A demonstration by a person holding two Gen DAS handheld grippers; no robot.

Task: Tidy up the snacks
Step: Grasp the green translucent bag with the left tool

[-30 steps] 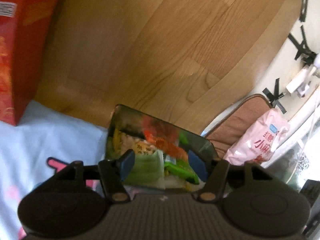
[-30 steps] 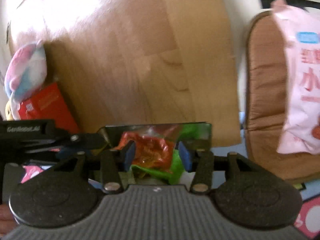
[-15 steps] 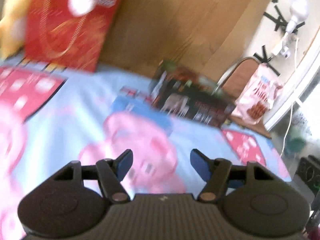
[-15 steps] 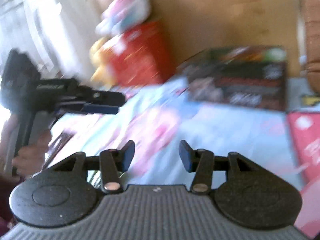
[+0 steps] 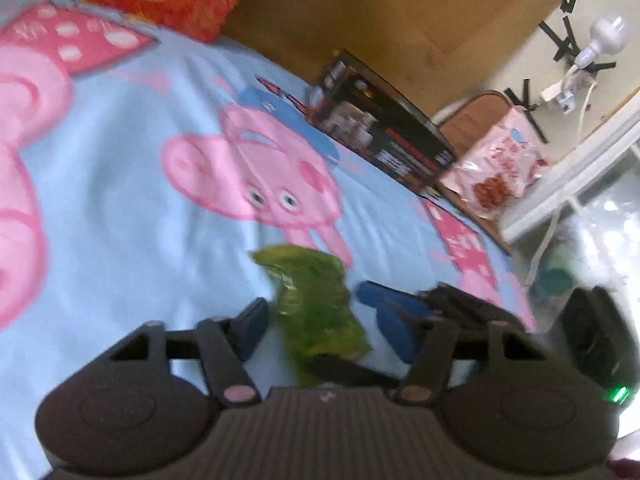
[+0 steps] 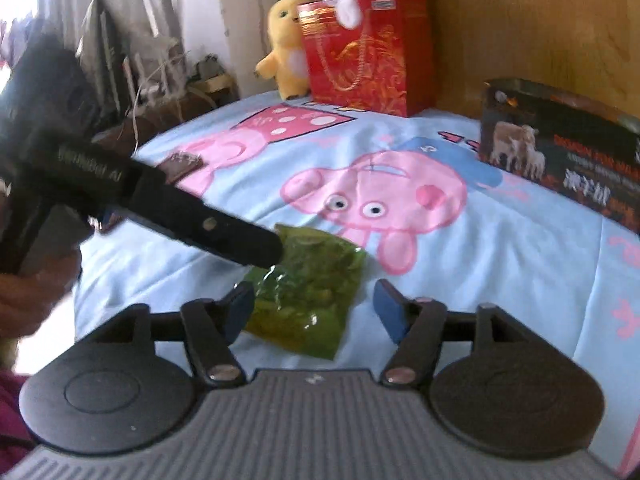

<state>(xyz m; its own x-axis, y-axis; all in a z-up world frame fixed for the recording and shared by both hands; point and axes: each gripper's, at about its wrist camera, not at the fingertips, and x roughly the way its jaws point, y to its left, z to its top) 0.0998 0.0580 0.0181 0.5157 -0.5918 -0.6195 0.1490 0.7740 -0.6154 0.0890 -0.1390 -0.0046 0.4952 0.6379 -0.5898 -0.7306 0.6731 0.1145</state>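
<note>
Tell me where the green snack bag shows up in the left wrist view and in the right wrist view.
Left wrist view: green snack bag low centre, on the sheet between the claw's blue pads.
Right wrist view: green snack bag low centre, its upper left edge behind the other claw's black tip.
Shared landmark: the pink cartoon pig printed just beyond the bag.

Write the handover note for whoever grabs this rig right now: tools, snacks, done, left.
Left tool: open, crinkly green snack packet between its blue pads, jaws just been closing.
Right tool: open over the same packet, jaws just been opening.
Packet lies on the blue cartoon bedsheet; black printed snack box stands by the wooden headboard; small dark packet lies farther off.
Done: nothing evident.
Left: grip green packet, likely box it, then the dark one.
</note>
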